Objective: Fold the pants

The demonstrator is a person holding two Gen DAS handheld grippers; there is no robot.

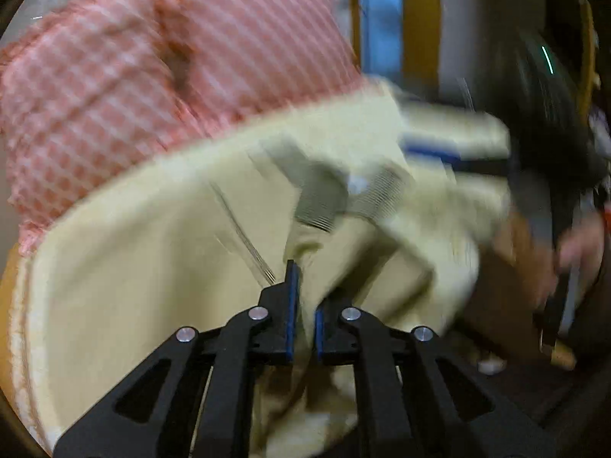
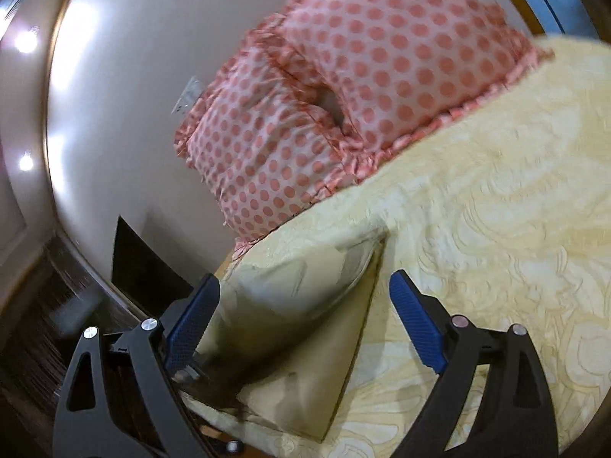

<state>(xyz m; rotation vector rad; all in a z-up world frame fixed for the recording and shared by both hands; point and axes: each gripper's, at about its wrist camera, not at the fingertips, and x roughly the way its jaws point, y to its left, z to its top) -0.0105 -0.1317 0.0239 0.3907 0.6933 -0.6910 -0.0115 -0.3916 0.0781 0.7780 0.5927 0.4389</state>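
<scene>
The pants [image 1: 343, 206] are pale khaki and lie on a yellow bedspread [image 1: 133, 267]. My left gripper [image 1: 303, 305] is shut on a bunched fold of the pants near the waistband; the view is blurred by motion. In the right wrist view a pant leg end [image 2: 305, 297] lies flat at the bed's edge. My right gripper [image 2: 305, 309] is open, its blue pads on either side of that leg end, not pinching it. The right gripper also shows blurred at the right of the left wrist view [image 1: 458, 145].
Two pink dotted pillows [image 2: 343, 95] rest at the head of the bed against a white wall. The embossed yellow bedspread [image 2: 515, 210] spreads to the right. Dark floor [image 2: 46, 324] lies beyond the bed's left edge. A person's hand [image 1: 580, 252] is at right.
</scene>
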